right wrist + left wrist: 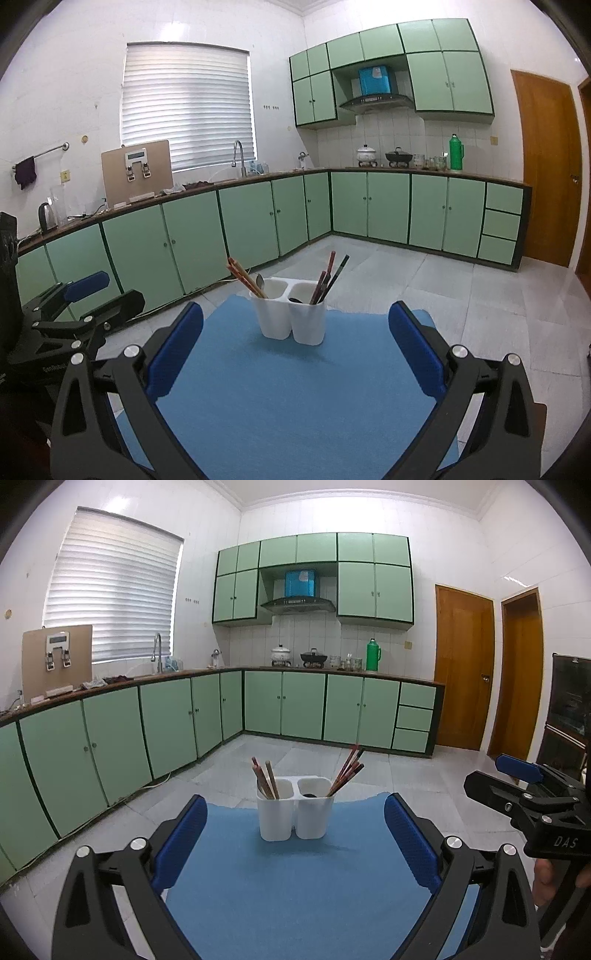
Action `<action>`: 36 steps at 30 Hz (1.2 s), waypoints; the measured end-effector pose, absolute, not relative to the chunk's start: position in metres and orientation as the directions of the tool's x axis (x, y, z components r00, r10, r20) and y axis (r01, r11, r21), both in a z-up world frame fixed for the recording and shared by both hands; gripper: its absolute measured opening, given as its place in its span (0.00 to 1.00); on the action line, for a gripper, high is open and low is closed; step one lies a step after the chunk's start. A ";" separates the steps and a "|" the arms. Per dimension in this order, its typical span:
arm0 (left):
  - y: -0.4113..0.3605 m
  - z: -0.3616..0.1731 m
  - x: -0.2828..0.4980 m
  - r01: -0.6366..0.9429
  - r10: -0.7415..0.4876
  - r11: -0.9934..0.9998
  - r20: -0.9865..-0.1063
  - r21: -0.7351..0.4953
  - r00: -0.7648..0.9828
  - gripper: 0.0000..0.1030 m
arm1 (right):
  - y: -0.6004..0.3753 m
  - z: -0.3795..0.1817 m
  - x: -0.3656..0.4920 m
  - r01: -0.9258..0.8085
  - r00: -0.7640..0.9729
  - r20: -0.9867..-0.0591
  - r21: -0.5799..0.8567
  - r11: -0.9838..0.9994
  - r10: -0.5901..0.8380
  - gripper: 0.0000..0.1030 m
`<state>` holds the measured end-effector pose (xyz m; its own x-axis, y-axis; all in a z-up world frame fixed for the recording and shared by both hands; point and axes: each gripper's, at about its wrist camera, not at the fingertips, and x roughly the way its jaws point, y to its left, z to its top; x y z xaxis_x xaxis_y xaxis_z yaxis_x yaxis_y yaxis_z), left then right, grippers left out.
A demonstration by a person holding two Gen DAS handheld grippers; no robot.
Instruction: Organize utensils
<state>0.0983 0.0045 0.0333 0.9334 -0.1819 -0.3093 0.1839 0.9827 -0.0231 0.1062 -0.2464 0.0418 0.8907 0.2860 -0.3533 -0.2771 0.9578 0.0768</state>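
Observation:
A white two-compartment utensil holder stands near the far edge of a blue mat. Its left compartment holds brown chopsticks and a metal spoon. Its right compartment holds dark red chopsticks and a dark spoon end. My left gripper is open and empty, short of the holder. My right gripper is open and empty, also short of it. The right gripper also shows at the right of the left wrist view, and the left gripper at the left of the right wrist view.
The mat lies on a table above a grey tiled floor. Green kitchen cabinets with a dark counter run along the far walls. Wooden doors stand at the right.

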 end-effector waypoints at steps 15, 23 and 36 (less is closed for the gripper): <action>0.004 0.041 0.084 0.188 -0.184 0.982 -0.281 -0.011 0.942 0.92 | -0.245 0.053 0.091 -0.288 0.901 -0.323 0.052 0.956 0.289 0.95; 0.006 0.042 0.081 0.181 -0.176 0.983 -0.279 -0.008 0.944 0.92 | -0.239 0.053 0.091 -0.290 0.901 -0.323 0.046 0.956 0.289 0.95; 0.006 0.043 0.081 0.180 -0.175 0.984 -0.282 -0.008 0.943 0.92 | -0.235 0.051 0.092 -0.287 0.900 -0.329 0.044 0.957 0.285 0.95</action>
<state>0.0808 0.0058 0.0426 0.9433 -0.1747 -0.2823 0.1798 0.9837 -0.0078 0.0920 -0.2353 0.0506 0.9003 0.2850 -0.3289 -0.2869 0.9570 0.0439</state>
